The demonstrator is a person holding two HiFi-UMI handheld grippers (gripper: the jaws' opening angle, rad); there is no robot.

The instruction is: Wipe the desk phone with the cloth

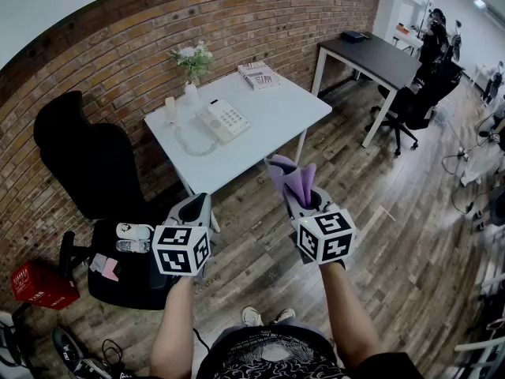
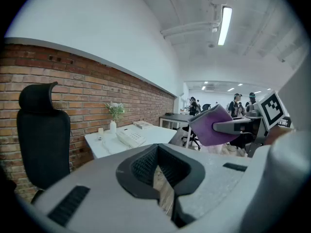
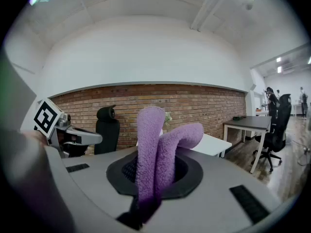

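A white desk phone point(image 1: 223, 120) lies on the white table point(image 1: 276, 125) by the brick wall, its coiled cord trailing to the left; the left gripper view shows the phone point(image 2: 129, 138) far off. Both grippers hang over the wooden floor, well short of the table. My right gripper point(image 1: 304, 198) is shut on a purple cloth point(image 1: 293, 181), whose folds stand up out of the jaws point(image 3: 158, 149). That cloth point(image 2: 211, 125) also shows in the left gripper view. My left gripper point(image 1: 195, 205) is shut and holds nothing point(image 2: 163, 188).
On the table stand a vase of flowers point(image 1: 192, 65), a small white bottle point(image 1: 170, 109) and a stack of books point(image 1: 258, 75). A black office chair point(image 1: 87, 164) stands left of it. A dark desk point(image 1: 379, 58) with chairs is at the far right, a red box point(image 1: 43, 284) at lower left.
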